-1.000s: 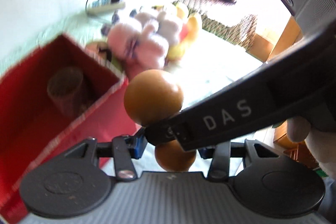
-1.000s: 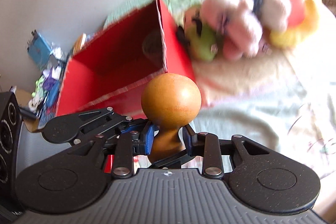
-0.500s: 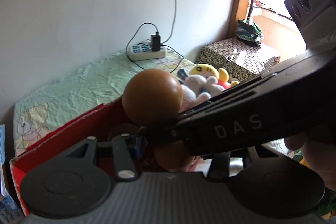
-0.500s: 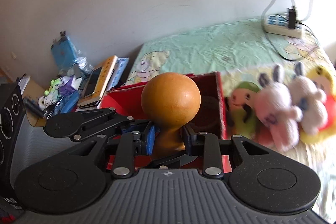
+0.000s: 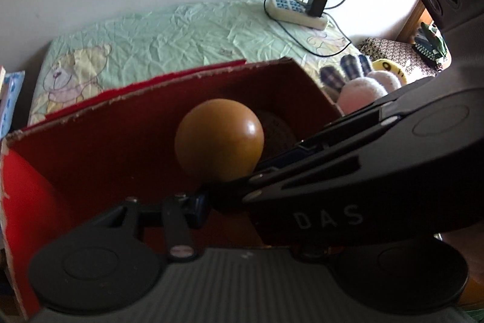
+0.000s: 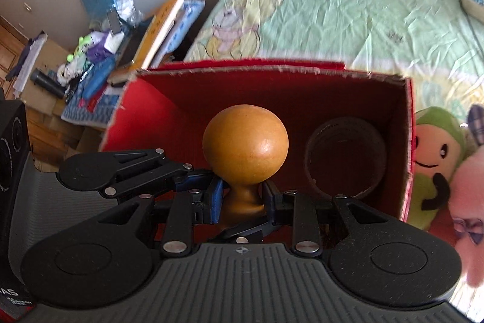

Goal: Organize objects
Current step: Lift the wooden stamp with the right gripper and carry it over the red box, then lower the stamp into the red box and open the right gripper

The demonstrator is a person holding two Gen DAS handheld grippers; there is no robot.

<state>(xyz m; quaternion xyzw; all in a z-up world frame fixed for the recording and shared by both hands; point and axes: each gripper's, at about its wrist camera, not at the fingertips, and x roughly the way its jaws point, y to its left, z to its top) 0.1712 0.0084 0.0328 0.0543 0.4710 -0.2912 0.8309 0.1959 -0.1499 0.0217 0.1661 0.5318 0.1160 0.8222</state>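
An orange wooden gourd (image 6: 245,147) is held over the open red cardboard box (image 6: 169,111). My right gripper (image 6: 243,202) is shut on its narrow neck. My left gripper (image 6: 193,180) comes in from the left in the right wrist view and also grips the neck. In the left wrist view the gourd (image 5: 219,140) sits in front of the box (image 5: 90,141), and the right gripper's body (image 5: 363,171) crosses over and hides my left gripper's right finger. A dark round cup (image 6: 345,156) lies inside the box at its right.
Plush toys (image 6: 435,159) lie right of the box on the green bedsheet (image 6: 332,14). A power strip (image 5: 298,9) with a charger lies near the wall. Books and clutter (image 6: 121,44) are piled left of the bed.
Both grippers have carried the gourd toward and down over the red box. The box now fills the view behind the gourd and the plush toys have slid off to the right.
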